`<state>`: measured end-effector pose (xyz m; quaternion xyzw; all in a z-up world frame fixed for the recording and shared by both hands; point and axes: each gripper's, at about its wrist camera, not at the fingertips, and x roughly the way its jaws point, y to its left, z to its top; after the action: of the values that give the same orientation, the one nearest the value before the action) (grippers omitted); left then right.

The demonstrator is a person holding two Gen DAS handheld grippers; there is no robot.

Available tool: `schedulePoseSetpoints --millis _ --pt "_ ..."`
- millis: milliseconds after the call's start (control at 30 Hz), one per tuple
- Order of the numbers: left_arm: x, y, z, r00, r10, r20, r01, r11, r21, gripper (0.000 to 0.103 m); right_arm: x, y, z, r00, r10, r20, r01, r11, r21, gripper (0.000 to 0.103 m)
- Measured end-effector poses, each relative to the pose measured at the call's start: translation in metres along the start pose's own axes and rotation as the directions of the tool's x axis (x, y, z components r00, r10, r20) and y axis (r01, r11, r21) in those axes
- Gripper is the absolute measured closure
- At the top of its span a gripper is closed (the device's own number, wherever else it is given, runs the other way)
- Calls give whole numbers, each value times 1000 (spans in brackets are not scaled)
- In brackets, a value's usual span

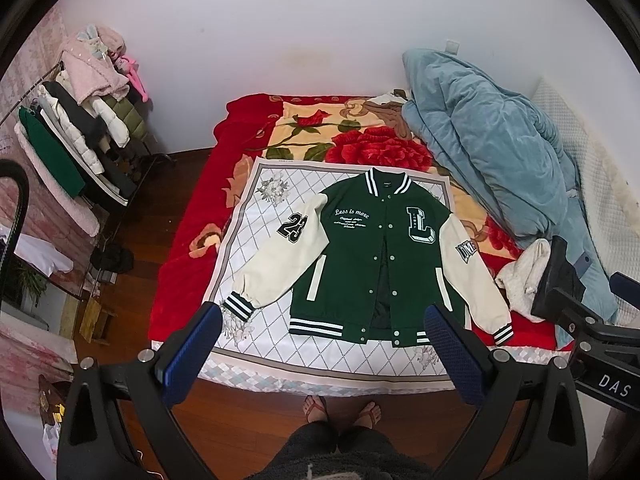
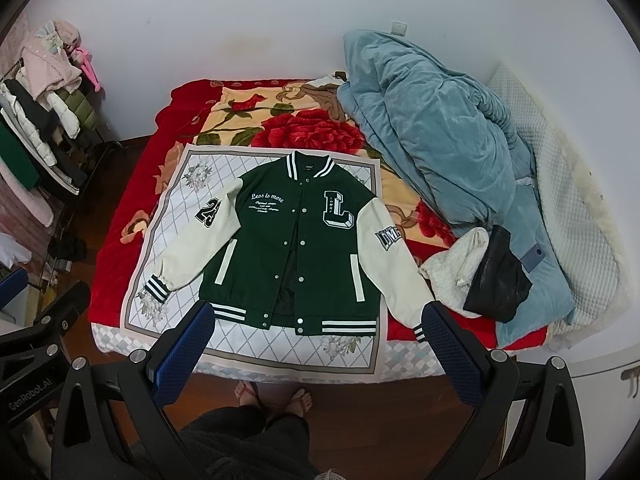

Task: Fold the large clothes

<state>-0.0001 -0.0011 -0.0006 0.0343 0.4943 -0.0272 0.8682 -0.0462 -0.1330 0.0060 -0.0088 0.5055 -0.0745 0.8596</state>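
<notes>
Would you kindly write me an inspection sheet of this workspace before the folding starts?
Surface: bed under a red floral blanket, with a white diamond-print cloth on top.
Job's things: green varsity jacket lies flat, front up, partly unsnapped, sleeves spread.
Clutter: blue quilt, white fleece garment, black garment, phone.
Grippers: left gripper and right gripper open, empty, above the bed edge.
Cables: nothing seen.
Surroundings: clothes rack, wooden floor, person's feet in sandals.
</notes>
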Motion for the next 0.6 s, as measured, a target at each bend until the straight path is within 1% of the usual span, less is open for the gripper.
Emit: schedulePoseSetpoints --millis 600 --pt "5 6 3 1000 -2 3 2 1000 0 0 0 3 1 1000 -2 0 2 1000 -2 0"
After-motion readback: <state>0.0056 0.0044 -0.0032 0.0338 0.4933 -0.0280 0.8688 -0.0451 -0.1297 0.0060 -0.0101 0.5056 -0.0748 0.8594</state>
